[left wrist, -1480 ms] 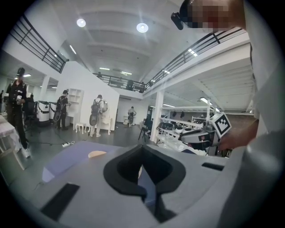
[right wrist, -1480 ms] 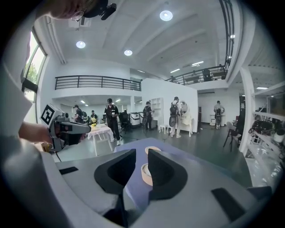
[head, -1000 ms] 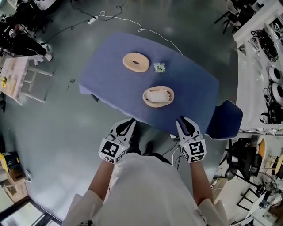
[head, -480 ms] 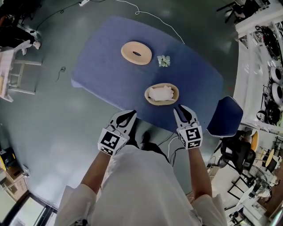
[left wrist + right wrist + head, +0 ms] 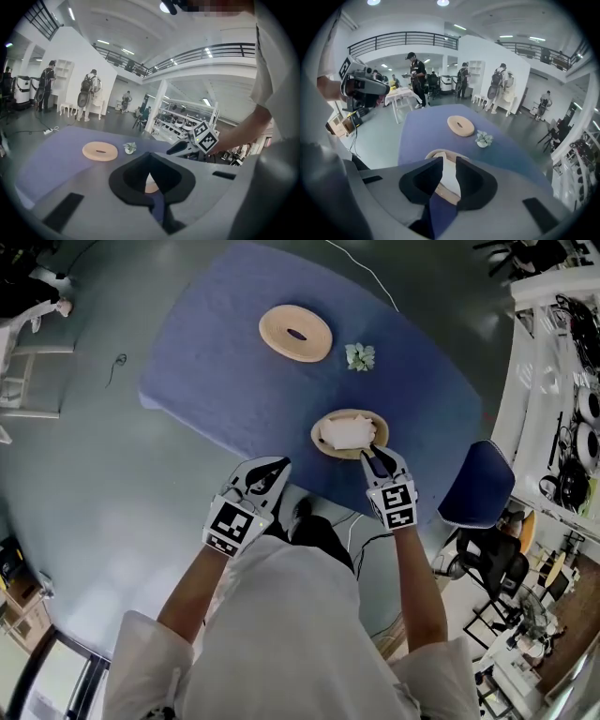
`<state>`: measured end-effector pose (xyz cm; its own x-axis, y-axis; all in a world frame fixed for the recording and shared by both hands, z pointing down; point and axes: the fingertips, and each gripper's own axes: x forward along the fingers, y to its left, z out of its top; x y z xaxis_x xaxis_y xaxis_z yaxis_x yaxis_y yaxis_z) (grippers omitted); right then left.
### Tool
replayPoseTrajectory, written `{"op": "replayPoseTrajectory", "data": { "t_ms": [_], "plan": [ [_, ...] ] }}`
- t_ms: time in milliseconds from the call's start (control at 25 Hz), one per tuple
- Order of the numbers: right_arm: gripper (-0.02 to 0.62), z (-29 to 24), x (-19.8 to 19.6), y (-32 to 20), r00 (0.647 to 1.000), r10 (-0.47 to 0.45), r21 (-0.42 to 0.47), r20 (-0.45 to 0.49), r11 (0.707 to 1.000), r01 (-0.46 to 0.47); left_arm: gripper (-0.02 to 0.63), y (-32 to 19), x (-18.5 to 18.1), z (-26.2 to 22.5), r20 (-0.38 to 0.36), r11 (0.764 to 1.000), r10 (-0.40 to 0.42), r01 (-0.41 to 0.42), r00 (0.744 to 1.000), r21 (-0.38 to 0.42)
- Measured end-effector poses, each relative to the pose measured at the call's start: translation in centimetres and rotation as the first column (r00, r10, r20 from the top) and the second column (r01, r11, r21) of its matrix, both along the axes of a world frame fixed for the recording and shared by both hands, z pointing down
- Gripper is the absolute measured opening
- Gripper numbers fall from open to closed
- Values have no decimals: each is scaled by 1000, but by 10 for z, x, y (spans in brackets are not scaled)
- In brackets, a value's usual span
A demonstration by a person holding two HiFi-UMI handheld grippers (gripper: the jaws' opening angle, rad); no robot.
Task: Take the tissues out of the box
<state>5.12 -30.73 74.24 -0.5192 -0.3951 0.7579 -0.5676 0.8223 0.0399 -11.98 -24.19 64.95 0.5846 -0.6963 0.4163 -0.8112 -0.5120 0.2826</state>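
Near the centre of the head view, on the blue table (image 5: 225,381), a round wooden box (image 5: 319,439) heaped with white tissues (image 5: 345,432). Right at its lower-right rim, the right gripper (image 5: 374,457), jaws parted, nothing pinched, tissues framed in the gap. Lower left, off the table edge, the left gripper (image 5: 274,468), jaw tips closed together, empty. Toward the top, a slotted wooden lid (image 5: 295,332) and, to its right, a small potted plant (image 5: 360,356).

Box mostly screened by the tools

In the right gripper view the right tool (image 5: 449,159) covers most of the box (image 5: 436,152), leaving a strip of tissues (image 5: 448,176). The left tool (image 5: 149,154) hides all but a sliver of it. The small green-white thing (image 5: 360,356) on the tabletop (image 5: 216,381) is too small to identify.
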Motion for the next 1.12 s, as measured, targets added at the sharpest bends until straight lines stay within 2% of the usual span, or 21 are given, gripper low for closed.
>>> {"op": "replayPoseTrajectory", "data": {
  "t_ms": [280, 600, 880, 1120],
  "plan": [
    [104, 45, -13, -10, 990, -113, -69, -86, 992, 108, 8, -15, -6, 7, -34, 999, -32, 31, 999, -25],
    [112, 96, -10, -15, 954, -243, -196, -174, 958, 208, 8, -21, -14, 16, -28, 992, -109, 107, 994, -60],
    [144, 121, -14, -10, 895, -389, -266, -218, 906, 329, 8, -17, -19, 21, -24, 974, -208, 205, 978, -92],
    [172, 137, -13, -9, 843, -471, -275, -258, 873, 404, 8, -5, -21, 29, -7, 955, -277, 274, 961, -114]
  ]
}}
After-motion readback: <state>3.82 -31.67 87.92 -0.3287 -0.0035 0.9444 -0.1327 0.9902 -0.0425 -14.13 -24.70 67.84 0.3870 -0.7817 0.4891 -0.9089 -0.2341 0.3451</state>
